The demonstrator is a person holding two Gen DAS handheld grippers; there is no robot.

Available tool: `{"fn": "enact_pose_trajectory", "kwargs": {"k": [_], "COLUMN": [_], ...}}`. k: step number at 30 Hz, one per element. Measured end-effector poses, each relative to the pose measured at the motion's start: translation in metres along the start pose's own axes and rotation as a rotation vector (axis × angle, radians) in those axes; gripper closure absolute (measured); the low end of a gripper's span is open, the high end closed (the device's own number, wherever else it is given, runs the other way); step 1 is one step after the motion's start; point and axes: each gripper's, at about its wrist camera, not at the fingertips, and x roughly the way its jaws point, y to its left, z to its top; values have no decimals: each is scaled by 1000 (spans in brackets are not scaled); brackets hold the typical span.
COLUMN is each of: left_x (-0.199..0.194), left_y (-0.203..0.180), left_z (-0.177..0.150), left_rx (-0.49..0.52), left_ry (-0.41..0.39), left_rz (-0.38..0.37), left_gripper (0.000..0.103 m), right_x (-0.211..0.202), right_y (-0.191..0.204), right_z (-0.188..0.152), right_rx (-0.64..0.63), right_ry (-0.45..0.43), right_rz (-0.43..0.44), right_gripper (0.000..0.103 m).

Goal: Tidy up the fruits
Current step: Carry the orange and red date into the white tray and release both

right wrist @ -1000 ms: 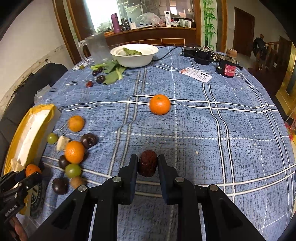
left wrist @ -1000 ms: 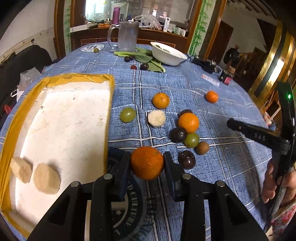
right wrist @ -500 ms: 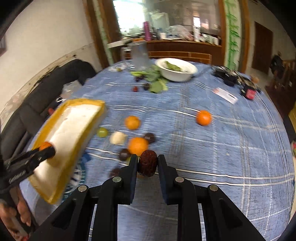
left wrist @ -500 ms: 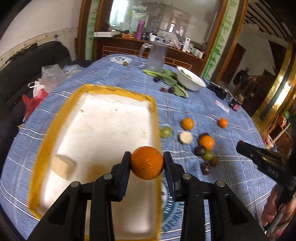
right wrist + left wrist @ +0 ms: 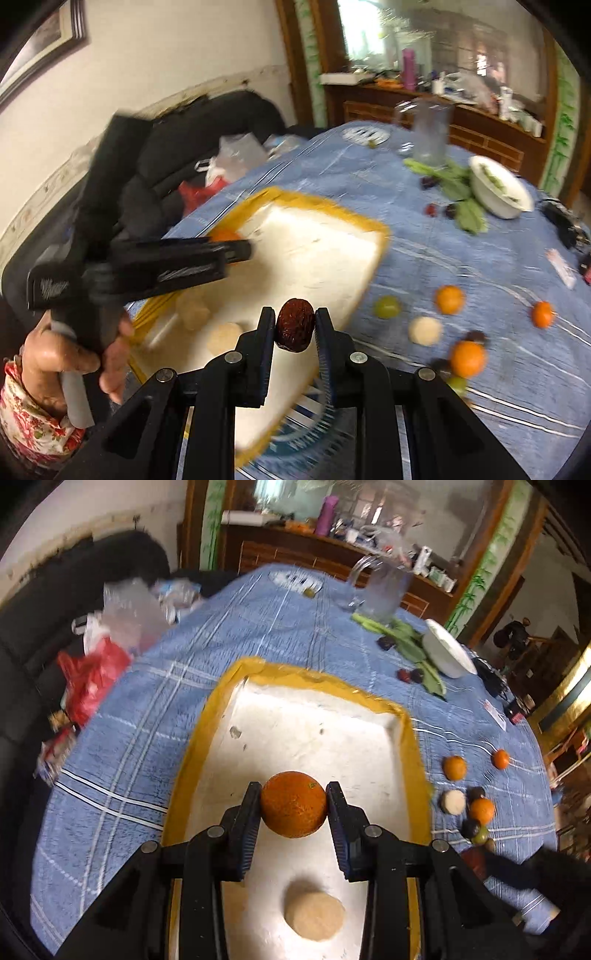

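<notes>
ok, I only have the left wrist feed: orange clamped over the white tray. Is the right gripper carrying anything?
Observer: Yes. The right gripper is shut on a dark red wrinkled fruit, probably a dried date.
Operator: Where is it relative to the tray?
Observer: In the right wrist view it sits over the near edge of the yellow-rimmed tray, not over the open tablecloth.
Operator: Can you see my left gripper from there?
Observer: Yes, the left gripper reaches in from the left over the tray, with the orange just visible at its tip.
Operator: Who's holding it?
Observer: A bare hand with a floral sleeve grips its handle.
</notes>
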Motion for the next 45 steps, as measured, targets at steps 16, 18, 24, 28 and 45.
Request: {"fn": "enact_pose_trajectory", "kwargs": {"k": [16, 18, 24, 28, 45], "left_x": [37, 37, 37, 37, -15], "left_y": [15, 15, 13, 9, 0], "left_z": [3, 3, 3, 2, -9], "left_rx": [-22, -15, -14, -10, -35], "left_ry": [43, 38, 33, 28, -73], "left_rz": [64, 74, 52, 47, 38], "left_gripper": [69, 69, 57, 51, 39], "right_x": [84, 89, 89, 88, 47], "right_y": [6, 4, 7, 6, 5], "right_z": [-4, -5, -5, -5, -10], "right_rx": [14, 18, 2, 4, 10], "right_ry": [121, 124, 118, 115, 44], "right_rz": [-9, -18, -32, -33, -15], "right_gripper": [79, 79, 78, 78, 64]}}
